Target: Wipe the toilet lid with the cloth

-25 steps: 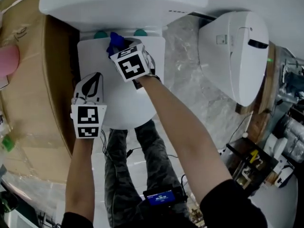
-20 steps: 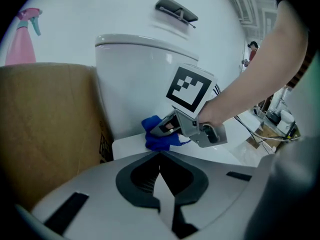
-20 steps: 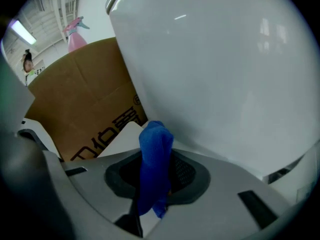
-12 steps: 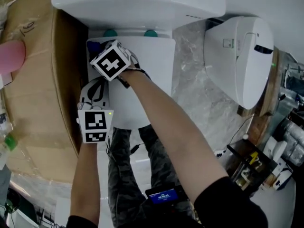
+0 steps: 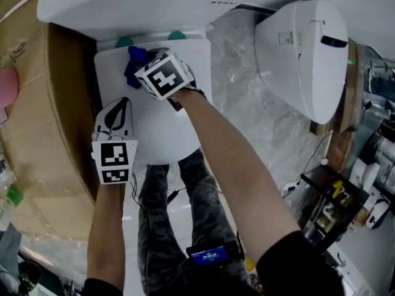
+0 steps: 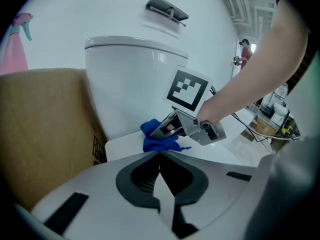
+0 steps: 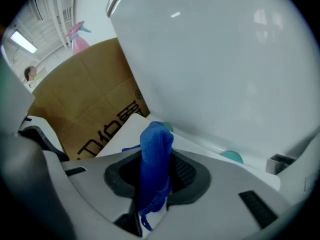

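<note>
In the head view, a white toilet lid (image 5: 163, 131) is seen closed below the cistern (image 5: 148, 5), with a cardboard box (image 5: 58, 110) along its left side. A blue cloth (image 5: 132, 65) is bunched at the lid's rear edge, close to the rear left corner and just beside the left teal hinge cap (image 5: 123, 42). It is gripped there by the right gripper (image 5: 143, 69). The left gripper (image 5: 120, 102) is held at the lid's left edge, apart from the cloth; contact with the lid cannot be told. A second toilet (image 5: 305, 60) is seen well apart at the right.

In the left gripper view, the left gripper's (image 6: 160, 155) jaws are pressed together with nothing between them. Beyond them the cloth (image 6: 156, 140) is seen lying on the lid (image 6: 117, 146) under the right gripper's (image 6: 167, 127) tip, in front of the cistern (image 6: 125, 79). The box (image 6: 45, 134) fills the left.

In the right gripper view, the cloth (image 7: 155, 139) is pinched between the right gripper's (image 7: 156, 154) jaws and stands up out of them in a folded hump. The lid's (image 7: 127, 130) rear part, a hinge cap (image 7: 231, 156) and the box (image 7: 85, 104) are seen behind it.
</note>
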Demonstrator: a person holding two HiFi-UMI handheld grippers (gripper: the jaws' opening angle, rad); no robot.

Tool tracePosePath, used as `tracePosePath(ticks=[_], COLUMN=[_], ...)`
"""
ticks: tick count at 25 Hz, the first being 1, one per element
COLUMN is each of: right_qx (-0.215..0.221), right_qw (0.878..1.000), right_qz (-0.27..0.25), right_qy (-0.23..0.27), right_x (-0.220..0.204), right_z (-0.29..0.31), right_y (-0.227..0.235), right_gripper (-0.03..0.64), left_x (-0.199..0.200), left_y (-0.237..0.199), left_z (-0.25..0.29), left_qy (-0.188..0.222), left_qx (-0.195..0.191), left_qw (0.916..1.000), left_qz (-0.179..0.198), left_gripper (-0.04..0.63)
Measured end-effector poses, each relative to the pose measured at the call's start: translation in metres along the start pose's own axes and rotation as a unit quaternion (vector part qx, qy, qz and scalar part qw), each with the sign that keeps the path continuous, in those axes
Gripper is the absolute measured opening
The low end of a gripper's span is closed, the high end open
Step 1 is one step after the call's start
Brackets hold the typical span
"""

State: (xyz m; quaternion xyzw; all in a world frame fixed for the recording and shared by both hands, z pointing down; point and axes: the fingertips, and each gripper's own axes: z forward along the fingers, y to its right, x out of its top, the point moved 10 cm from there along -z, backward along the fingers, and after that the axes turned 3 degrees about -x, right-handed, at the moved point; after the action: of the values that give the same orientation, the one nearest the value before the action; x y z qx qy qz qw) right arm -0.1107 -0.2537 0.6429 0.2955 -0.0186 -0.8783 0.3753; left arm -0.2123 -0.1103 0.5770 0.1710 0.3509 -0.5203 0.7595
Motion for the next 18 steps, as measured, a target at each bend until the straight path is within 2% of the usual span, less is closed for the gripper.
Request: tracePosePath(ticks=[3, 8, 12, 16, 18], right_qx=[-0.037, -0.069, -0.074, -0.050, -0.064], right_qw=[0.999, 0.997, 0.997, 0.997, 0.997], right_qz=[0.009, 0.022, 0.023, 0.052, 0.046], right_qy=[0.014, -0.002, -0.006, -0.020, -0.018], right_x=[-0.014, -0.046, -0.071, -0.100, -0.111], right_z=[-0.018, -0.052, -0.071, -0.083, -0.089], right_y=[0.033, 0.077, 0.102, 0.110, 0.120], right_gripper=[0.106, 0.106, 0.106, 0.104, 0.104], left_x=[0.005, 0.007, 0.010, 0.010, 0.010], left_y=[0.010, 0.035, 0.063, 0.087, 0.095], left_z=[0.008, 0.021, 0.034, 0.039, 0.041], left_qy=[-0.002, -0.016, -0.026, -0.036, -0.041], left_qx=[-0.003, 0.005, 0.007, 0.013, 0.019], left_qw=[0.9999, 0.9998, 0.9996, 0.9992, 0.9990], left_qz=[0.012, 0.007, 0.011, 0.011, 0.008], left_gripper=[0.012, 0.011, 0.012, 0.012, 0.012])
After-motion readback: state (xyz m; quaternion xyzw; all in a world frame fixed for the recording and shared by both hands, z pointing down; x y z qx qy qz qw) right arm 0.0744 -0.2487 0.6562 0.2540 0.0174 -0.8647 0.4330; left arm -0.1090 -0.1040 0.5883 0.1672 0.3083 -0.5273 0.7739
